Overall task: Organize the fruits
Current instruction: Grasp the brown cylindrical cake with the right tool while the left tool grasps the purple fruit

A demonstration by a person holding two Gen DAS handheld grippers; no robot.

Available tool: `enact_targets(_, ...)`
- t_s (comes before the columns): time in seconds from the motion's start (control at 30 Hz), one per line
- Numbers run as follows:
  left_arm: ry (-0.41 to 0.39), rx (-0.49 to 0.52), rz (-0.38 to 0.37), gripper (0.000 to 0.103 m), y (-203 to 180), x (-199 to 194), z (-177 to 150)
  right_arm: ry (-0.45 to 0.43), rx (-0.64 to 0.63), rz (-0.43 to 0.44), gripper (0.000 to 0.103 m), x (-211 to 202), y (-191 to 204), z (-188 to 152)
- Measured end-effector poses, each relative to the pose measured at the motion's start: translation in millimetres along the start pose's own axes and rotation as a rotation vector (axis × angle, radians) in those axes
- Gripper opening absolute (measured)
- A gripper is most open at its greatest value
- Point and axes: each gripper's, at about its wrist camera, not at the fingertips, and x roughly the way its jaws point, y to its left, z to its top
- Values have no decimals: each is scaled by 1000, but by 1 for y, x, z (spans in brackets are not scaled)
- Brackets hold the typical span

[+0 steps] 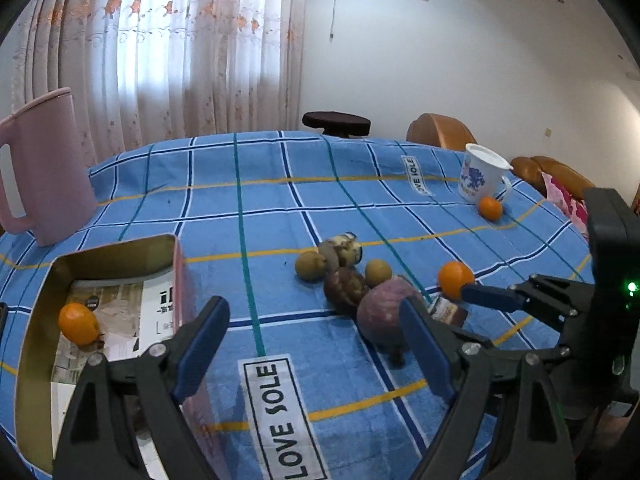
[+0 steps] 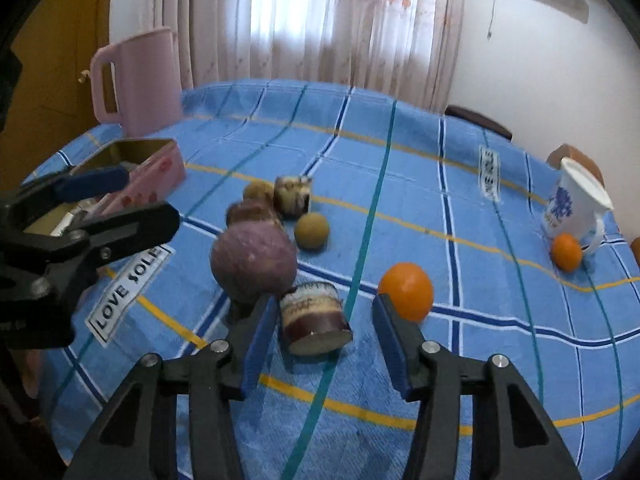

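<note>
A pink tin box [image 1: 176, 280] with a gold inside stands at the left and holds one orange [image 1: 78, 323]; the box shows in the right wrist view [image 2: 152, 176] too. A cluster of fruit lies mid-table: a large purple fruit [image 2: 254, 260], a brown one [image 1: 345, 288], two small tan round fruits [image 1: 310, 266] [image 2: 312, 231] and cut banded pieces [image 2: 316, 318]. A loose orange [image 2: 406, 290] lies just ahead of my right gripper [image 2: 326, 340], which is open and empty. My left gripper [image 1: 316, 336] is open and empty beside the box.
A pink pitcher [image 1: 44, 168] stands at the far left. A white mug with a blue print [image 2: 572, 204] stands at the right with another orange [image 2: 567, 252] against it. A blue checked cloth [image 1: 260, 208] covers the round table. Chairs stand behind.
</note>
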Motion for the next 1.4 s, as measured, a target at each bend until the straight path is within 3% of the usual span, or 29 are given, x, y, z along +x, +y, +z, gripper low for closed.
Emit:
enact_targets(0.13, 12, 22, -6, 89, -8, 5, -2, 74, 13, 50, 40, 14, -2, -1)
enact_targets(0.3, 17, 36, -15, 89, -14, 8, -1, 5, 31, 21, 39, 0, -5, -4)
enact_targets(0.53, 44, 63, -28, 87, -29, 19, -3, -88, 150, -57, 39, -19, -27, -5)
enact_targets(0.7, 91, 70, -56, 76, -39, 33, -1, -105, 206, -63, 39, -23, -37, -7)
enact_targets(0.77, 122, 73, -73, 59, -42, 40, 0, -101, 201, -63, 39, -24, -36, -8)
enact_targets(0.87, 159, 45, -130, 54, -41, 48, 0, -94, 207, -69, 39, -22, -38, -8)
enact_targets(1.03, 145, 37, -127, 53, -41, 44, -2, -110, 207, -57, 39, -25, -37, -8)
enact_targets(1.4, 32, 12, -81, 53, -34, 23, 0, -159, 192, -57, 39, -35, -35, -10)
